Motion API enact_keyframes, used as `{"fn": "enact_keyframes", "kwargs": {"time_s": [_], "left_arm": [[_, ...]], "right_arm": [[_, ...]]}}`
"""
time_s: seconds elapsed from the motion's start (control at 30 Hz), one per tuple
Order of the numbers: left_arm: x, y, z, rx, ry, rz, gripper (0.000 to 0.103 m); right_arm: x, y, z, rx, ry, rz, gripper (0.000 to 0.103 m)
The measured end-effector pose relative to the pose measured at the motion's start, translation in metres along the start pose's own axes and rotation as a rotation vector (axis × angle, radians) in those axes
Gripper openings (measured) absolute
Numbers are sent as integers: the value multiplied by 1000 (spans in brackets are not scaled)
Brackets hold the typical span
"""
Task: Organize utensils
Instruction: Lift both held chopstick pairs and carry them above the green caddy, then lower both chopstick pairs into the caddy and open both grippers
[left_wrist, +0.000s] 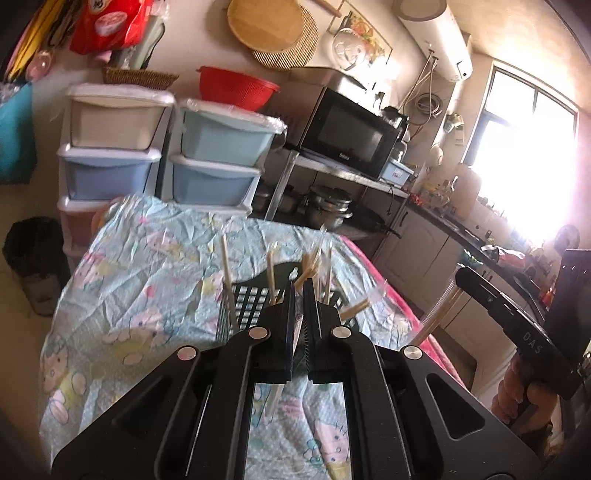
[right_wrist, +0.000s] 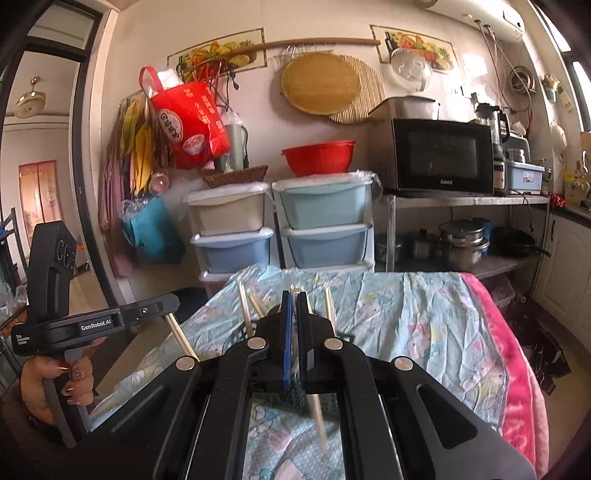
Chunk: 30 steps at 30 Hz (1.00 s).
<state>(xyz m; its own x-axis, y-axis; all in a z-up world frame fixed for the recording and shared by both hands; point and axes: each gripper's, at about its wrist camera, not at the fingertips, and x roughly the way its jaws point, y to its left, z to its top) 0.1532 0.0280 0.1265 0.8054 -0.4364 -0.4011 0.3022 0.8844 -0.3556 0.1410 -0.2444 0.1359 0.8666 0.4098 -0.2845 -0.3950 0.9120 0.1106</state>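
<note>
Both grippers look clamped down narrow, each pinching a thin wrapped wooden chopstick — the left gripper (left_wrist: 301, 291) holds one (left_wrist: 277, 398) that hangs down below its jaws, and the right gripper (right_wrist: 294, 299) does the same with another (right_wrist: 318, 421). The dark green plastic lattice basket (left_wrist: 251, 299) sits right ahead on the wrinkly cartoon-print blue cloth (left_wrist: 147, 266), with several sticks (left_wrist: 227, 273) already leaning in it. My worry — a tilted stick could catch the basket rim or knock the leaning ones, and that light basket would probably tip.

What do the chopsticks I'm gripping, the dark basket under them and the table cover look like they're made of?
Chopsticks: pale tan and matte, likely bamboo or wood; some look sleeved in clear wrappers.
Basket: dark, with a regular square grid of holes, probably moulded plastic.
Table cover: creased, cartoon-printed light blue sheet, apparently thin woven fabric.
</note>
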Motion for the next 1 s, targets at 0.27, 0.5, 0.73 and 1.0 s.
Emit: {"fn": "enact_keyframes", "kwargs": {"time_s": [0.27,0.5,0.73,1.0], "left_arm": [[-8,-9,33,0,-88,-8,2],[-14,-12,64,-7,-163,4,2],[-12,-13,85,24,-219,70,2],[10,-8,93,51,-226,122,2]], "right_arm": [[-3,3,24,-27,-63,-18,3],[-3,3,51,-47,-141,-40,3],[10,0,73,-58,-165,-57,3],[37,-4,75,-61,-142,-76,3]]}}
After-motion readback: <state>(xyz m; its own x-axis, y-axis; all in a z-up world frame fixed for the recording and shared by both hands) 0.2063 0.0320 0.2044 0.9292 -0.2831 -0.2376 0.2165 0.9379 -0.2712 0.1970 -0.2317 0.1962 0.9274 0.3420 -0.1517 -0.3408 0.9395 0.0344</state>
